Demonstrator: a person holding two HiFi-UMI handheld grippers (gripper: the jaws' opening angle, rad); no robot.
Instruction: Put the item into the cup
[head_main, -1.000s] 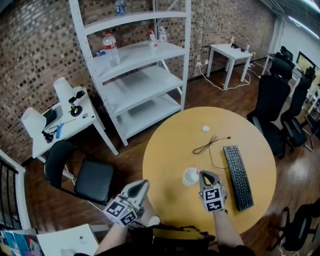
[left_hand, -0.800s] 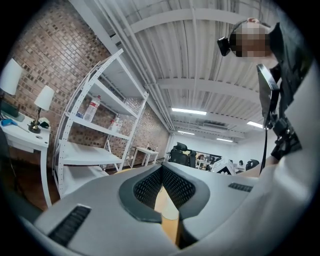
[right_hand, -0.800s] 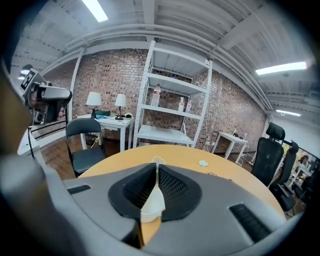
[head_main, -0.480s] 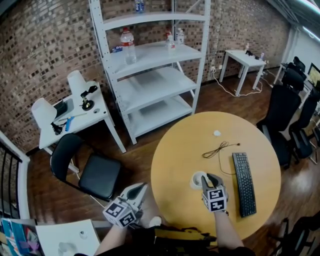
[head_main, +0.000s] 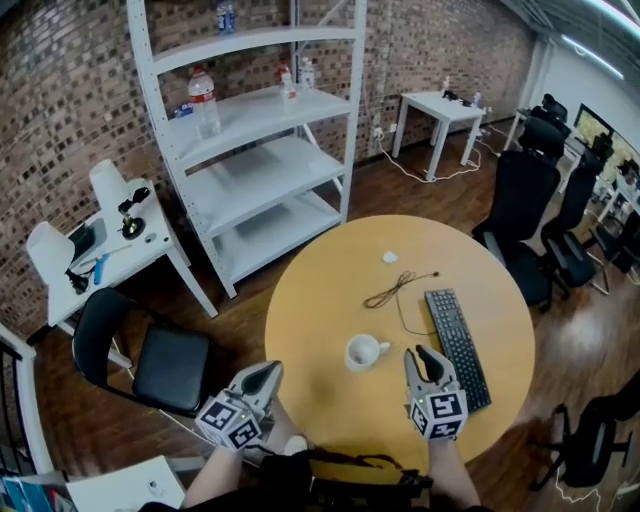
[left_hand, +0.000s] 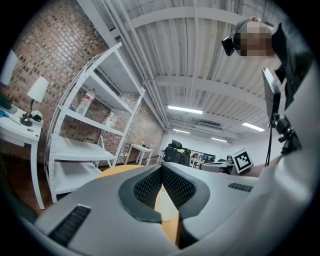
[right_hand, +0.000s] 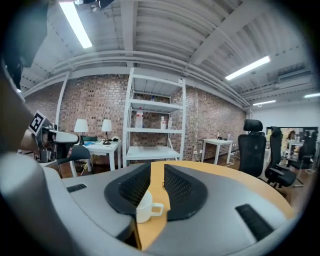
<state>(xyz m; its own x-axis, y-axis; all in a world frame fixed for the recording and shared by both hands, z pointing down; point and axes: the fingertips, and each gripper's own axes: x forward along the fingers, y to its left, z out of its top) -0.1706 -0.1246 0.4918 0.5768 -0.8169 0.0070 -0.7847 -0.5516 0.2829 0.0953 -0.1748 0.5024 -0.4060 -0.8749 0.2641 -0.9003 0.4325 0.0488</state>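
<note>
A white cup (head_main: 362, 352) with a handle stands upright near the middle of the round wooden table (head_main: 320, 310); what is inside it does not show. My right gripper (head_main: 421, 357) hovers to the right of the cup, apart from it, open with nothing between its pads. In the right gripper view the cup (right_hand: 144, 206) sits low between the spread fingers (right_hand: 180, 185) of the right gripper (right_hand: 156, 170), further out on the table. My left gripper (head_main: 266, 373) hangs at the table's near left edge; in its own view the left gripper (left_hand: 161, 170) is shut and empty.
A black keyboard (head_main: 455, 345) lies right of my right gripper, with a thin dark cable (head_main: 395, 290) and a small white object (head_main: 389, 257) beyond the cup. A black chair (head_main: 150, 355) stands left of the table. A white shelf unit (head_main: 260, 150) stands behind.
My right gripper has drawn back from over the cup toward me and to the right, and its jaws now stand apart. The left gripper stays put.
</note>
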